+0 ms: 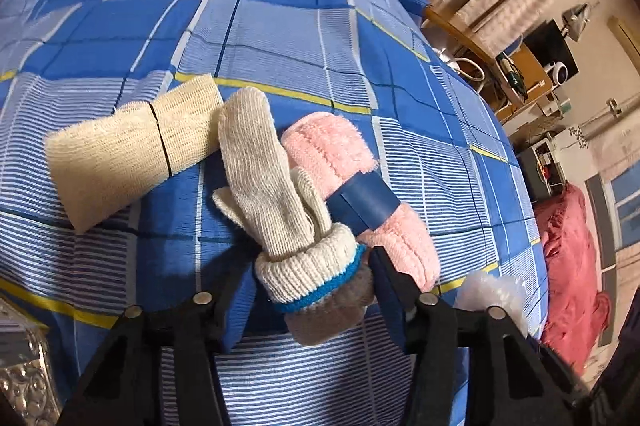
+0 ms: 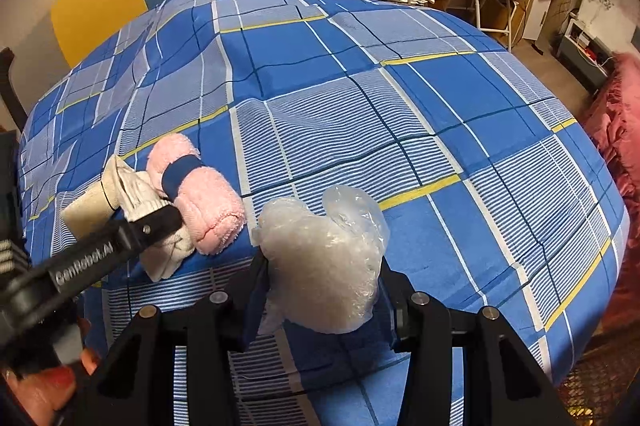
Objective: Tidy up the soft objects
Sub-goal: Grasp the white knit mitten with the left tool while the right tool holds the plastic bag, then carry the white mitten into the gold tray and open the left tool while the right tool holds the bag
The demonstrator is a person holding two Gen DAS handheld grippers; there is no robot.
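Gripping, left gripper: jaws partly spread around the cuff of a cream knit glove bundle, one pad at each side of the cuff; full pressure on the knit hard to confirm.
Gripping, right gripper: jaws narrowed and pinching a crumpled clear plastic bag, both pads pressed into its sides.
Landmark: pink rolled towel with a blue band, lying on the blue plaid bedsheet.
Glove bundle place: touching the towel's left side in the left wrist view, cuff nearest the camera.
Glove bundle axis: long axis running from cuff up and left, finger ends pointing away from the gripper.
Towel axis: slanting from upper left to lower right, roughly parallel to the glove.
Gauze roll: just left of the towel beyond the glove, tied by a thin dark thread, long axis tilted up to the right.
Bag place: just right of the towel, apart from it, with no clear long axis.
Hidden: lower cuff and left pad tips partly covered by knit; bag's underside behind the right fingers; gauze roll half hidden in the right wrist view.
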